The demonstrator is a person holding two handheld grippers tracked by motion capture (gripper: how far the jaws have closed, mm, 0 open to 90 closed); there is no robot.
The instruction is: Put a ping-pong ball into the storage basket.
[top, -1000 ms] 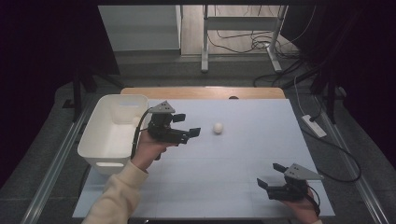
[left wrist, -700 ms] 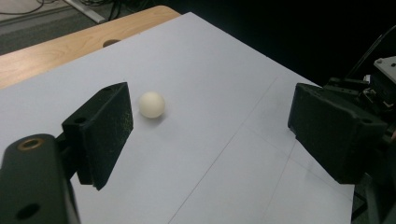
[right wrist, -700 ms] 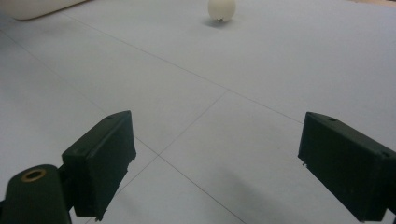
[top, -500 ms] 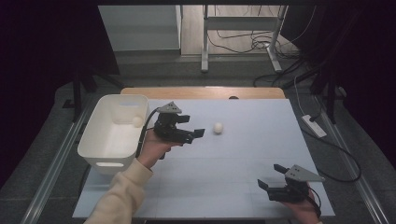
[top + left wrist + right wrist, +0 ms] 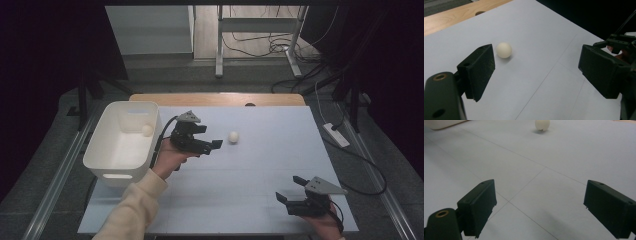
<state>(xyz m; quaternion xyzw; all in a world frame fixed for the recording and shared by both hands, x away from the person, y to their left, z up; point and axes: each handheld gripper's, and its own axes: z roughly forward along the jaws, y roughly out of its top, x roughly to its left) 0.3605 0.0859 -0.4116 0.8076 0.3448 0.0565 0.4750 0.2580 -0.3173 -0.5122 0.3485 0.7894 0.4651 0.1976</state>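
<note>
A small white ball (image 5: 233, 136) lies on the pale blue table top (image 5: 260, 165), left of centre and toward the back. My left gripper (image 5: 209, 136) hovers just left of it, open and empty. In the left gripper view the ball (image 5: 504, 50) sits ahead, close to the left jaw, outside the gap of the gripper (image 5: 536, 70). A second white ball (image 5: 146, 130) rests inside the white bin (image 5: 107, 155). My right gripper (image 5: 290, 189) stands open and empty at the table's front right; from the right gripper (image 5: 539, 205) the ball (image 5: 542, 124) is far ahead.
The white bin stands at the table's left edge, and its corner (image 5: 444, 123) shows at the top left of the right gripper view. A wooden strip (image 5: 215, 99) borders the table's far edge. Cables and a power strip (image 5: 336, 135) lie on the floor to the right.
My left gripper has moved right, away from the bin and closer to the loose ball, sinking slightly. The ball in the bin has come into sight. The right gripper has stayed put.
</note>
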